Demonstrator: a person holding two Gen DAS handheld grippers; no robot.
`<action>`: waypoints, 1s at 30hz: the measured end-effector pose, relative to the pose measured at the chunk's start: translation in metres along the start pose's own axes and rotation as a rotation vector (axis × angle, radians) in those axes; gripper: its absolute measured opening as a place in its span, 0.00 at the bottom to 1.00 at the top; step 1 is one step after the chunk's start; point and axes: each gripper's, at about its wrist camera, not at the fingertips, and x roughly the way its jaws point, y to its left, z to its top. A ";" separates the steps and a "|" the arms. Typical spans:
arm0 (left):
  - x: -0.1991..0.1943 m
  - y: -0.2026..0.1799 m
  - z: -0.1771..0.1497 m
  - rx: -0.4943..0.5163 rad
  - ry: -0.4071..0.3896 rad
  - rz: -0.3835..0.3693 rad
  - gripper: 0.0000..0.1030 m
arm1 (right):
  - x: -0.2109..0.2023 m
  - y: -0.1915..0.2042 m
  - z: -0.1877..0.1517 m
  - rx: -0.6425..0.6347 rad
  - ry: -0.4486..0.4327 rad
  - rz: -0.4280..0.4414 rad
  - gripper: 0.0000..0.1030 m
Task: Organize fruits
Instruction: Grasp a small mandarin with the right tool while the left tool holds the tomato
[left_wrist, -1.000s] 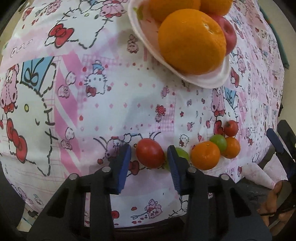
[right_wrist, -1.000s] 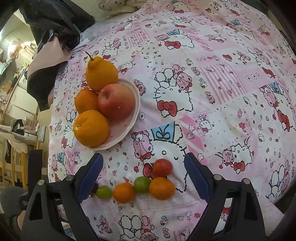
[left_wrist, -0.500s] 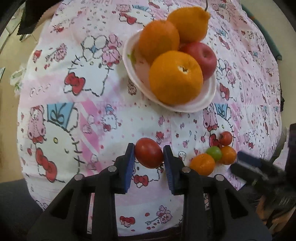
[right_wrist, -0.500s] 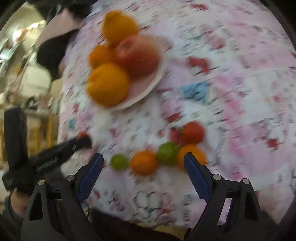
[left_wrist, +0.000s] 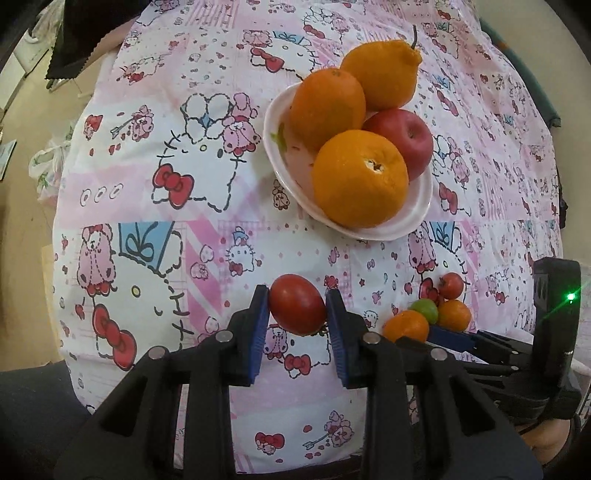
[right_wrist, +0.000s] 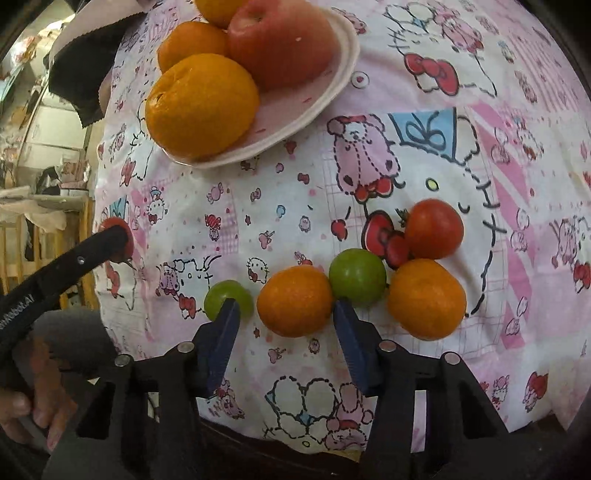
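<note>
Your left tongs (left_wrist: 297, 314) clamp a glossy red tomato (left_wrist: 297, 303), your right tongs (right_wrist: 286, 321) closing around a small orange (right_wrist: 294, 300), not yet gripping, green fruit (right_wrist: 357, 277) crowding beside, heaped plate (right_wrist: 332, 88) behind.

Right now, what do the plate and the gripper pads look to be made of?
Plate: smooth, slightly glossy pale pink, probably glazed ceramic, possibly melamine. Left gripper pads: matte blue with ribbed faces, likely rubber or soft plastic, on black rigid-plastic arms.

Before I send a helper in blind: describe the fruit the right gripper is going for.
Find the plate of big fruit, then the loose row of small fruit nearer the cloth's edge. The small orange fruit sits between two green ones, framed by the closing blue fingers of the right gripper.
</note>
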 end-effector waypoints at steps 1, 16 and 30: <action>0.000 0.002 0.000 -0.002 -0.002 0.002 0.26 | -0.001 0.002 0.001 -0.013 -0.005 -0.016 0.44; -0.007 0.019 0.003 -0.054 -0.033 0.017 0.26 | -0.059 0.002 0.002 -0.037 -0.213 0.097 0.05; -0.007 0.019 0.005 -0.058 -0.039 0.021 0.26 | -0.047 -0.010 0.039 -0.045 -0.186 -0.129 0.63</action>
